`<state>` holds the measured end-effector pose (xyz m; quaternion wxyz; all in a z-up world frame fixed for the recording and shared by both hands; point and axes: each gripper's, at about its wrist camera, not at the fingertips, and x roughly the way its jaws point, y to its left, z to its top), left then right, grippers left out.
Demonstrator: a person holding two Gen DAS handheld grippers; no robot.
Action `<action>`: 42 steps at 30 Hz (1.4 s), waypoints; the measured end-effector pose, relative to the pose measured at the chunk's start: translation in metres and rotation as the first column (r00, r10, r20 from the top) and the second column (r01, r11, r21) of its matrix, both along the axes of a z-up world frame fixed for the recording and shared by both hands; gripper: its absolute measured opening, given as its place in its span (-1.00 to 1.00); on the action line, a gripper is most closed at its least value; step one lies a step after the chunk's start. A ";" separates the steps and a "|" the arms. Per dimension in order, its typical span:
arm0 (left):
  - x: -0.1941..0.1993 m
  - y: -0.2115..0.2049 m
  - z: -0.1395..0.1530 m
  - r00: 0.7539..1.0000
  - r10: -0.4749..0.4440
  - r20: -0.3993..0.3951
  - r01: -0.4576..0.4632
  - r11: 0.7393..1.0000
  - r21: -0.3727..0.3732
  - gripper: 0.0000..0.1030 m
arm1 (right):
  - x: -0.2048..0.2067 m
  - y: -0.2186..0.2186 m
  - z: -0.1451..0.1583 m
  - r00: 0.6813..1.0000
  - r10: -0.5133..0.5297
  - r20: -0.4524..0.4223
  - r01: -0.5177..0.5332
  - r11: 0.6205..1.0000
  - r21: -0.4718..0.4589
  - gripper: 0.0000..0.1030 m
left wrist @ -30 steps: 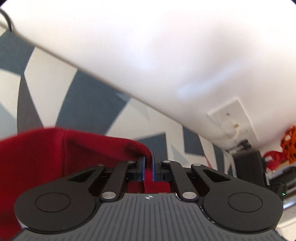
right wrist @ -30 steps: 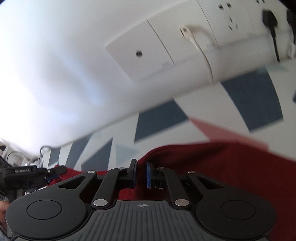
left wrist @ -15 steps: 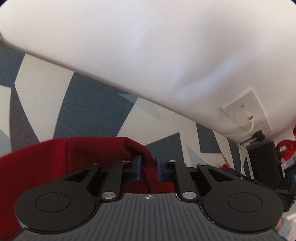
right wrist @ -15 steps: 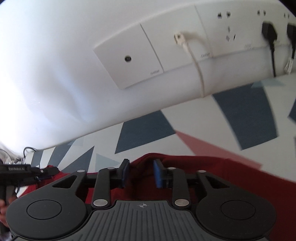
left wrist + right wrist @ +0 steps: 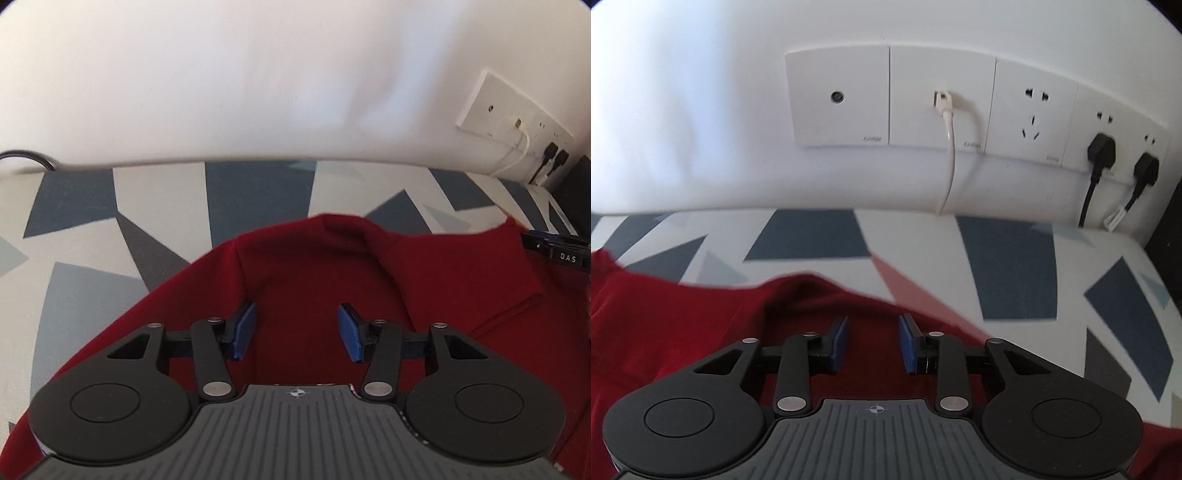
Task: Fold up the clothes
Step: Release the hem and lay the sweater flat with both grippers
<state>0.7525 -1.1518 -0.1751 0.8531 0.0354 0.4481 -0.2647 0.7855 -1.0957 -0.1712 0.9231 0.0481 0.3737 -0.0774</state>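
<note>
Red garment [image 5: 317, 266] lies on a surface with a grey-blue-white geometric cover [image 5: 92, 236], against a white wall. Left gripper [image 5: 297, 332] spread wide, nothing between its blue pads [image 5: 243, 330], hovering over the cloth. Right gripper [image 5: 873, 345] also parted, empty, over the garment's folded edge. Wall sockets [image 5: 1030, 110] behind, black plugs [image 5: 1102, 147] in.

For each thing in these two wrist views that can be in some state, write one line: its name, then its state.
left gripper: jaws open, holding nothing.
right gripper: jaws open, holding nothing.
red garment: lying on the patterned surface, partly folded, rumpled.
white cable: plugged into the wall plate.
two black plugs: plugged in.
middle socket: unused.
</note>
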 end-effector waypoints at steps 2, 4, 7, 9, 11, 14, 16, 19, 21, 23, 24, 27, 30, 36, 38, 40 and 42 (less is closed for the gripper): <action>0.007 -0.002 -0.002 0.999 0.035 0.005 -0.035 0.999 -0.015 -0.03 | 0.011 -0.001 0.000 1.000 -0.026 0.004 0.026 1.000 0.001 -0.45; 0.017 -0.006 -0.002 0.998 0.065 0.007 -0.065 0.998 -0.017 -0.03 | 0.020 0.000 0.001 0.999 -0.042 -0.003 0.042 0.999 -0.006 -0.43; 0.025 -0.017 0.007 0.997 0.076 0.004 -0.076 0.997 -0.026 -0.03 | 0.020 0.005 0.006 0.999 -0.038 -0.004 0.038 0.999 -0.015 -0.38; 0.021 -0.024 0.016 0.998 0.053 0.029 -0.053 0.998 -0.030 -0.02 | 0.009 0.012 0.012 1.000 -0.014 0.012 0.014 1.000 -0.015 -0.29; 0.016 -0.027 0.020 0.997 0.046 0.055 -0.046 0.999 -0.001 -0.02 | -0.002 0.019 0.018 1.000 0.010 0.028 -0.009 1.000 -0.016 -0.04; 0.008 -0.023 0.021 0.997 0.028 0.069 -0.030 0.999 0.027 0.02 | -0.018 0.029 0.027 0.998 0.045 0.052 -0.044 0.999 -0.017 0.04; 0.000 -0.015 0.020 0.997 0.041 0.063 -0.043 0.999 0.029 0.05 | -0.029 0.035 0.033 0.995 0.069 0.068 -0.068 0.998 -0.019 0.12; -0.018 0.000 0.023 0.995 0.084 0.054 -0.084 0.996 0.012 0.15 | -0.046 0.042 0.040 0.993 0.076 0.090 -0.077 0.997 0.009 0.29; -0.032 0.012 0.028 0.990 0.131 0.060 -0.131 0.991 0.006 0.27 | -0.059 0.042 0.045 0.994 0.044 0.100 -0.050 0.997 0.057 0.43; -0.048 0.028 0.036 0.983 0.173 0.068 -0.174 0.985 0.012 0.30 | -0.071 0.038 0.048 0.994 0.004 0.111 -0.014 0.996 0.091 0.54; -0.056 0.036 0.039 0.978 0.194 0.073 -0.195 0.981 0.016 0.33 | -0.077 0.037 0.049 0.994 -0.010 0.112 -0.001 0.995 0.097 0.60; -0.079 0.062 0.049 0.964 0.256 0.071 -0.258 0.966 0.029 0.41 | -0.096 0.030 0.050 0.994 -0.049 0.102 0.040 0.995 0.087 0.71; -0.105 0.087 0.056 0.945 0.323 0.061 -0.326 0.944 0.058 0.49 | -0.115 0.022 0.052 0.993 -0.077 0.094 0.070 0.994 0.082 0.77; -0.167 0.130 0.067 0.903 0.428 0.040 -0.430 0.898 0.091 0.51 | -0.149 0.006 0.063 0.985 -0.115 0.127 0.098 0.987 0.129 0.91; -0.189 0.136 0.072 0.892 0.449 0.060 -0.452 0.886 0.101 0.56 | -0.156 0.005 0.066 0.985 -0.113 0.132 0.096 0.987 0.130 0.91; -0.209 0.142 0.075 0.888 0.455 0.068 -0.460 0.883 0.095 0.62 | -0.163 0.008 0.072 0.986 -0.104 0.132 0.090 0.990 0.110 0.91; -0.224 0.146 0.077 0.889 0.453 0.069 -0.457 0.884 0.092 0.63 | -0.169 0.014 0.080 0.988 -0.091 0.127 0.082 0.994 0.079 0.91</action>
